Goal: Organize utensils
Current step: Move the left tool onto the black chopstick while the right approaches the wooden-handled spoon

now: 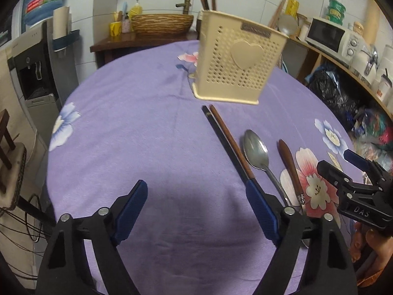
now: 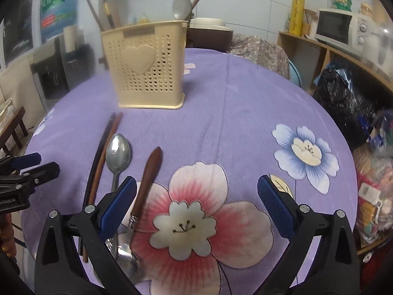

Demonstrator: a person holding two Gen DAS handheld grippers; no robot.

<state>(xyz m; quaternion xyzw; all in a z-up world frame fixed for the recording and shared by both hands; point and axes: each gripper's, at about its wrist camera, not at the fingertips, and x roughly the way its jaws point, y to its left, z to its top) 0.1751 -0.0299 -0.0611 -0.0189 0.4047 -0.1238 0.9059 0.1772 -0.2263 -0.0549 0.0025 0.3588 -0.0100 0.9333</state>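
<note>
A cream perforated utensil holder [image 1: 238,66] with a raised heart on its front stands upright toward the far side of the table; chopsticks and a spoon bowl stick up out of it. A small plate on its rim carries writing too blurred to read. Just in front of it, flat on the cloth, lie a pair of chopsticks [image 1: 226,140], one dark and one reddish brown, side by side and touching. Beside them rests a metal spoon [image 2: 118,156], bowl toward the holder, then a wooden-handled utensil [image 2: 148,177] whose metal end shows near the right gripper [image 2: 196,196]. Both that gripper and the left gripper [image 1: 196,204] hover above the cloth with jaws spread wide, holding nothing.

The purple floral tablecloth [image 2: 233,113] covers a round table. Around it: a white microwave [image 1: 329,35] on a wooden shelf, a wicker basket [image 1: 161,22], and a water dispenser [image 1: 36,64]. The right gripper's body reads "DAS" in the left wrist view.
</note>
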